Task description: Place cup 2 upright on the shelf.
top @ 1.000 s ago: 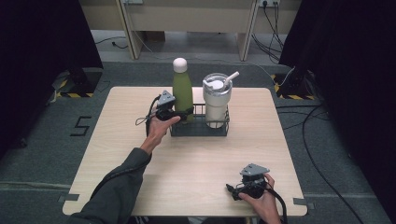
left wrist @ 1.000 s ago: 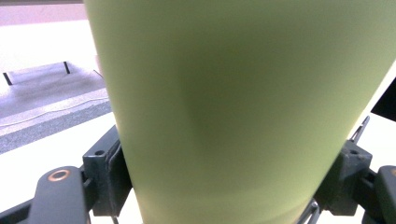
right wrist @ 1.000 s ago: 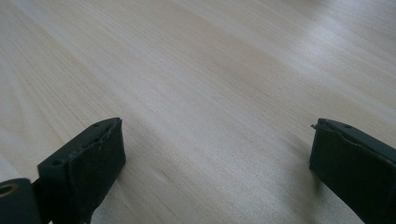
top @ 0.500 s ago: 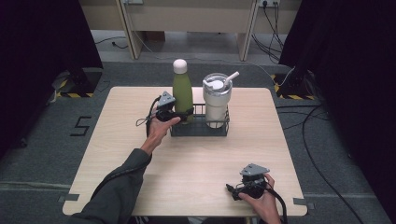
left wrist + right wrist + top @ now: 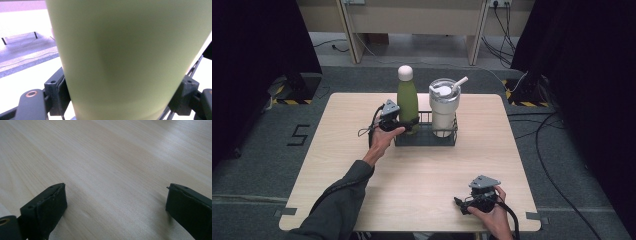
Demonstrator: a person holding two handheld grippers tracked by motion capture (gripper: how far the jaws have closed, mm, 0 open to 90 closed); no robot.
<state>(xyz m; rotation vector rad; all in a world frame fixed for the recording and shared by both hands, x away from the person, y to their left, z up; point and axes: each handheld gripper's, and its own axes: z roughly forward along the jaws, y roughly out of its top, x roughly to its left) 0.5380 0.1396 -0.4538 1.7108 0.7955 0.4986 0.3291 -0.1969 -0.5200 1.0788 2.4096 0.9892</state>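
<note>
A green bottle (image 5: 408, 100) with a white cap stands upright at the left end of a black wire basket (image 5: 427, 140). My left gripper (image 5: 405, 123) is shut on the bottle's lower body from the left; in the left gripper view the green bottle (image 5: 125, 57) sits between both jaws, which press on its sides. My right gripper (image 5: 463, 204) lies low over the table's front right; its jaws (image 5: 116, 205) stand wide apart over bare wood with nothing between them.
A white tumbler (image 5: 444, 107) with a lid and straw stands in the basket's right end, close beside the bottle. The wooden table (image 5: 422, 170) has taped corners. Beyond its far edge are desk legs and cables on the floor.
</note>
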